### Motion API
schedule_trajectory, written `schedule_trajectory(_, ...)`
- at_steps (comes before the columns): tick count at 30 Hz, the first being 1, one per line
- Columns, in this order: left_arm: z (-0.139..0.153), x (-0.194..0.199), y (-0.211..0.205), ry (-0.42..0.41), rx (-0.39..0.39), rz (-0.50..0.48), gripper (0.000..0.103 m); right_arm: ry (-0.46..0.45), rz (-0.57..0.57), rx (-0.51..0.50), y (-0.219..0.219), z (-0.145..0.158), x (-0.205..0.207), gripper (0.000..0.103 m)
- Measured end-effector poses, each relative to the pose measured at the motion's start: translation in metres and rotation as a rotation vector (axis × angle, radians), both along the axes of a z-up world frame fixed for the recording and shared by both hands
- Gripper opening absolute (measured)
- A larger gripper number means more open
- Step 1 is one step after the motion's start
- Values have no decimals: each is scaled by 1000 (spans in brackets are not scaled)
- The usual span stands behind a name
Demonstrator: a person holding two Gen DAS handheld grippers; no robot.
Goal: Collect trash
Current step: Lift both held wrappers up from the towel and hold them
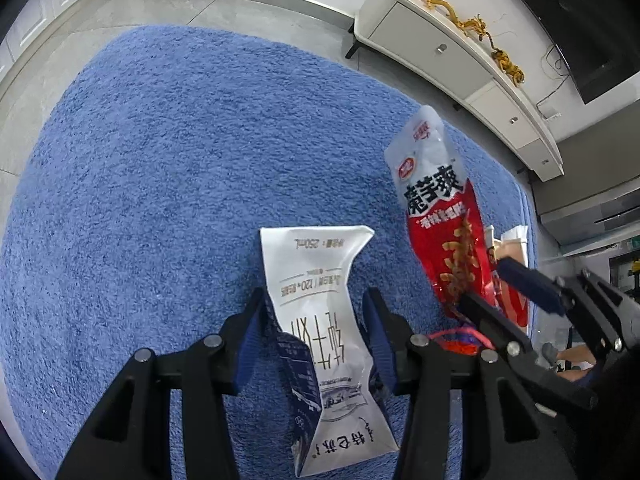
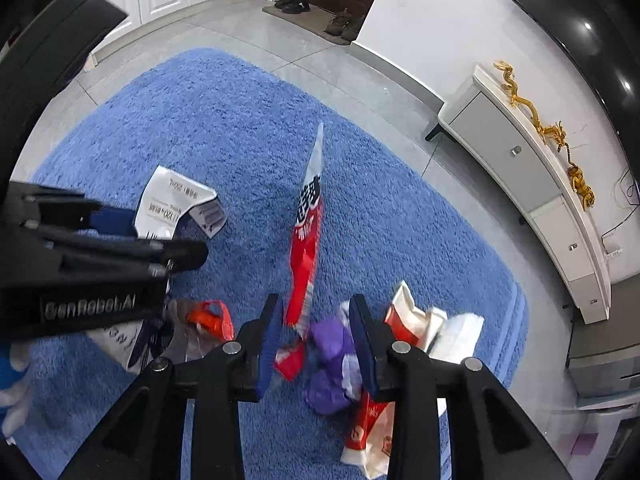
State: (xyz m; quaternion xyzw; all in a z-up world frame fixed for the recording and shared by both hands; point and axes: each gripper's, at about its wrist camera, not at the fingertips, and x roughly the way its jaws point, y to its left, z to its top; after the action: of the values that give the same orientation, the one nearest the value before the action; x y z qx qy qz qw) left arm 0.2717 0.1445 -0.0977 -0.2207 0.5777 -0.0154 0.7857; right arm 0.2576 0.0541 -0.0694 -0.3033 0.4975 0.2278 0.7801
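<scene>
A flattened white milk carton with dark blue sides hangs above the blue carpet. My left gripper is shut on it, one pad on each side. From the right wrist view the same carton sticks out of the left gripper. A long red-and-white snack packet stands on end between the jaws of my right gripper, close to the left pad; the pads do not squeeze it. In the left wrist view this packet rises beside the open right gripper.
Under the right gripper lies a heap of trash: a purple wrapper, red-and-white bags and an orange-and-clear wrapper. A white sideboard with a gold dragon figure stands along the right wall. Shoes sit by the door.
</scene>
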Motion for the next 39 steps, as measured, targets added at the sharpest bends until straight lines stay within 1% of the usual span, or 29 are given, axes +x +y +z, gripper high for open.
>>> schedule_trajectory(8,-1,-3,8,-2,-25,-14,46,-7,-15,-5,5,-5,17,32)
schedule_trajectory(9,-1,-2,9,1,-25,-13,46,-5,-14,-5,6,-6,17,29)
schedule_trajectory(10,-1,-2,10,2,-25,-13,46,-2,-12,-3,7,-7,18,20)
schedule_trajectory(12,0,-1,12,3,-29,-12,46,-5,-12,-2,7,-9,17,11)
schedule_trajectory(15,0,-1,17,-7,-51,-1,44,-11,-6,3,5,-7,13,9)
schedule_trajectory(20,0,-6,23,-1,-77,7,41,-24,-10,12,-3,0,6,8)
schedule_trajectory(24,5,-14,25,4,-28,-1,40,-11,-1,15,-6,4,0,8)
schedule_trajectory(29,4,-18,25,40,45,-14,41,13,3,10,-6,1,-5,8)
schedule_trajectory(39,7,-23,23,85,98,-54,42,58,-13,26,-1,1,11,8)
